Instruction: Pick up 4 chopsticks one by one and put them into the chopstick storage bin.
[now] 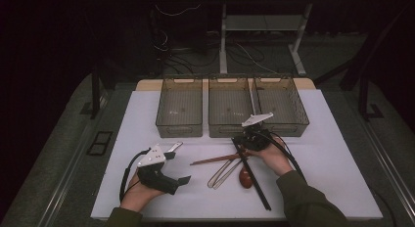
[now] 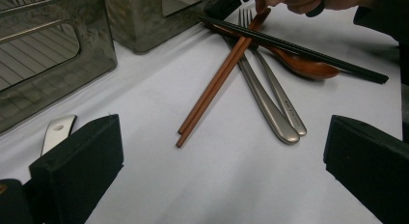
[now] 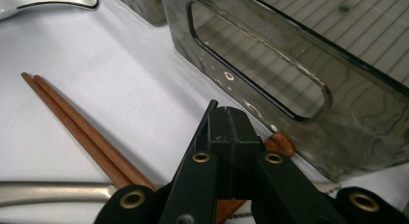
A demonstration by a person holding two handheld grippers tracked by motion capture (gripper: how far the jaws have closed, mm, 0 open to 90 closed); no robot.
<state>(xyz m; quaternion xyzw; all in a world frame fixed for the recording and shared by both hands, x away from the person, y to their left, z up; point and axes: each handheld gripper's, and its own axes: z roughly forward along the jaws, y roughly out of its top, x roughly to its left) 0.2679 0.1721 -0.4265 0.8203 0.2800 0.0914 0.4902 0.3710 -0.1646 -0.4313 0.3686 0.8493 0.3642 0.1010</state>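
High view: right gripper (image 1: 246,138) at the top of the cutlery pile, before the middle bin (image 1: 230,107).
Left gripper view: jaws released, apart; brown chopsticks (image 2: 217,79) cross the forks (image 2: 270,101).
Right gripper view: jaws clenched together above the chopsticks' end; whether they pinch anything, cannot tell.

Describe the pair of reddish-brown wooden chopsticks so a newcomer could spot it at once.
On the white table, before the middle grey bin, cutlery lies heaped by the right gripper. The reddish-brown wooden chopsticks slant across two steel handles; the other chopsticks are black.
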